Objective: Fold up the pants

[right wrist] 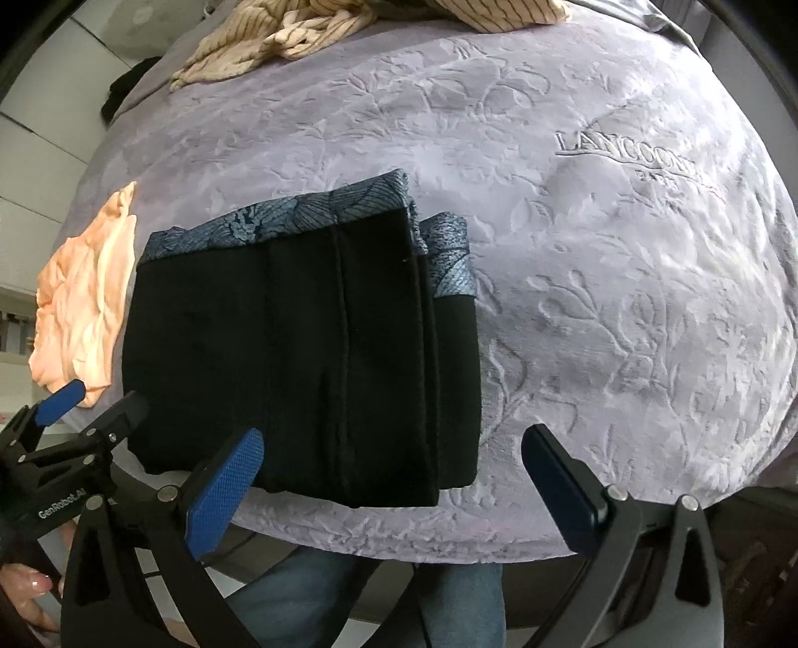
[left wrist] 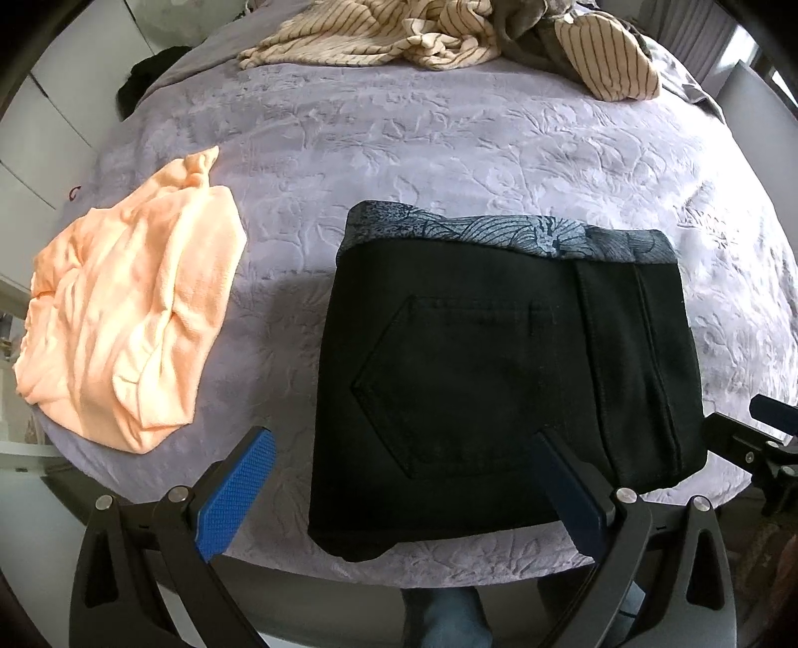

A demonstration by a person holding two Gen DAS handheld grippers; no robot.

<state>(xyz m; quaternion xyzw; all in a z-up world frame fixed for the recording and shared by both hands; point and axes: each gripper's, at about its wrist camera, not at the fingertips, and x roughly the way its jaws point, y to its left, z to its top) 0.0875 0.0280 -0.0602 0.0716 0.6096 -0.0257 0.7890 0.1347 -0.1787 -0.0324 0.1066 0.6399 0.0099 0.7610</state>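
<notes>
Black pants (left wrist: 498, 379) with a blue patterned waistband lie folded into a compact rectangle on the bed, back pocket up. They also show in the right wrist view (right wrist: 309, 349). My left gripper (left wrist: 404, 448) is open and empty, hovering over the near edge of the pants. My right gripper (right wrist: 394, 448) is open and empty above the pants' near right corner. The right gripper shows at the edge of the left wrist view (left wrist: 768, 448), and the left gripper shows in the right wrist view (right wrist: 75, 418).
A peach garment (left wrist: 129, 319) lies crumpled left of the pants. Striped cream clothes (left wrist: 399, 35) are heaped at the far side of the lilac embossed bedspread (left wrist: 449, 149). The bed's near edge runs just under the grippers.
</notes>
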